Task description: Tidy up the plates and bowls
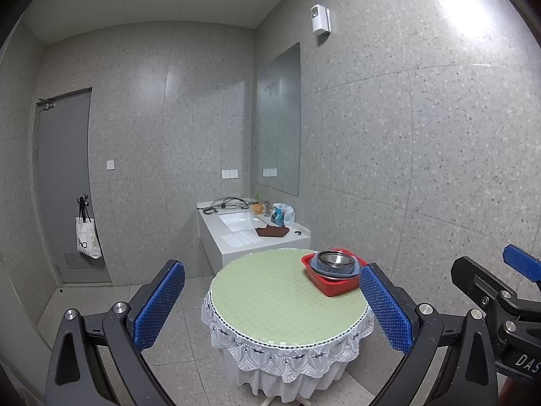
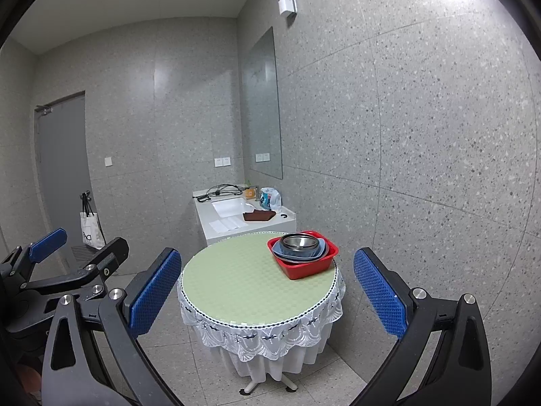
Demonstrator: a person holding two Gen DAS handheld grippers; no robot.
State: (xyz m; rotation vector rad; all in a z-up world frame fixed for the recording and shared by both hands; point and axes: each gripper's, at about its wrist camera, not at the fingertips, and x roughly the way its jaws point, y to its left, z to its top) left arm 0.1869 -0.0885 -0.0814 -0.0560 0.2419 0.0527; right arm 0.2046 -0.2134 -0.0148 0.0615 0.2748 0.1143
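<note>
Across the round table (image 2: 236, 280), dishes sit stacked in the red basin (image 2: 304, 267).
Both tongs spread, empty: bring your right gripper (image 2: 267, 291) over the steel bowl (image 2: 300, 242), left gripper (image 1: 270, 308) alongside.

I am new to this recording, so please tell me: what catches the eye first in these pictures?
First the red basin on the far right part of the round green-topped table, with a steel bowl nested on blue dishes inside. Then the open left claw and open right claw, both empty, short of the table.
</note>
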